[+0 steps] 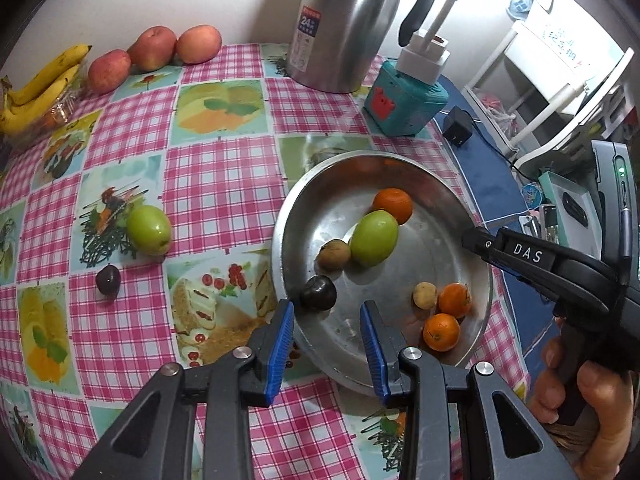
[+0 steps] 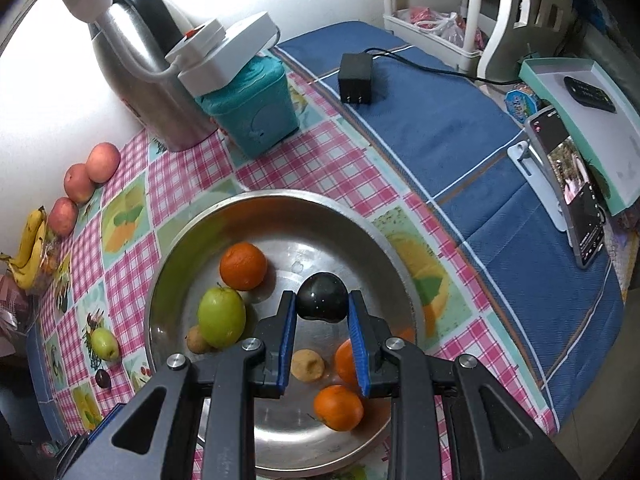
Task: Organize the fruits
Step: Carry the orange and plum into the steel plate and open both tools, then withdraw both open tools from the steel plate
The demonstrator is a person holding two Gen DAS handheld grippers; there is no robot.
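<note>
Right gripper (image 2: 322,312) jaws clamped; left gripper (image 1: 327,322) jaws apart, empty.

Bare checked cloth (image 1: 224,184) lies open left of the fruit-crowded bowl (image 1: 316,196).

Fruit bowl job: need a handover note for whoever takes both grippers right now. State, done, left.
Left gripper: open, empty, at the near rim of the metal bowl.
Right gripper: shut on the held plum, over the bowl, not yet released.
Done, in the bowl: three oranges, a green fruit, two small brown fruits, a dark plum.
Left: release the held plum, then fetch the loose green fruit and the loose plum from the tablecloth.
Apples and bananas at the far edge: probably not part of it, unclear.
</note>
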